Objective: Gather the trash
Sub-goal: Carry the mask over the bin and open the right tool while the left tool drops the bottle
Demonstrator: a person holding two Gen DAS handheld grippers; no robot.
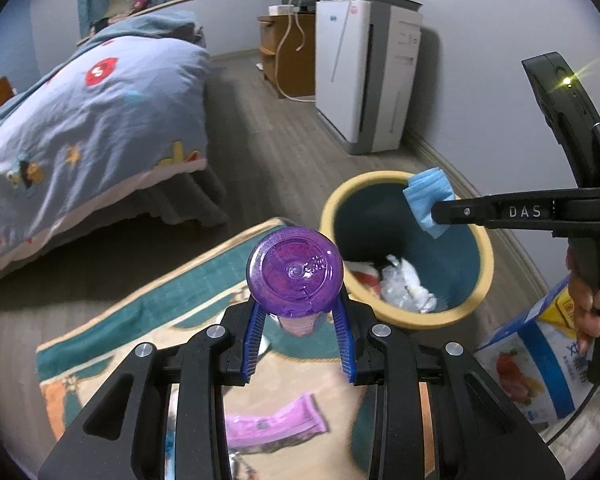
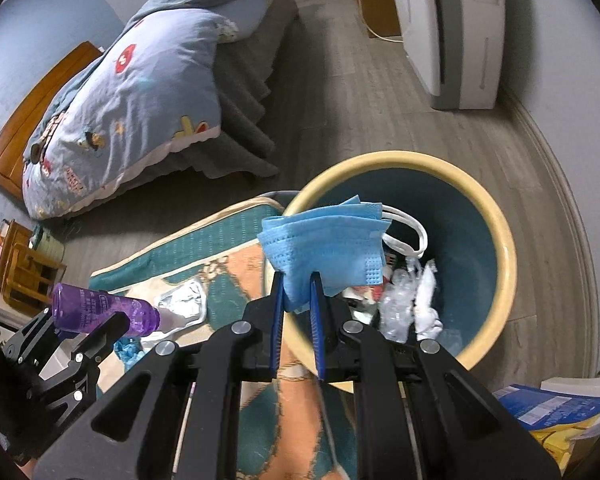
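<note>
mask: crumpled blue paper face mask (image 2: 324, 248), frame centre, over near rim of round yellow-rimmed teal trash bin (image 2: 504, 240)
right gripper (image 2: 298, 292): clenched on mask
bottle: purple clear plastic bottle (image 1: 295, 272), centre, short of bin
left gripper (image 1: 298, 312): grasping bottle
risk: ear loops may snag a finger; bottle may clip rim
room: bin mouth open, trash low; patterned rug (image 2: 204, 248) lower left

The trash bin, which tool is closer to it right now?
Right. The right tool holds the blue mask over the trash bin; the left tool, gripping the purple bottle, hangs beside it.
</note>
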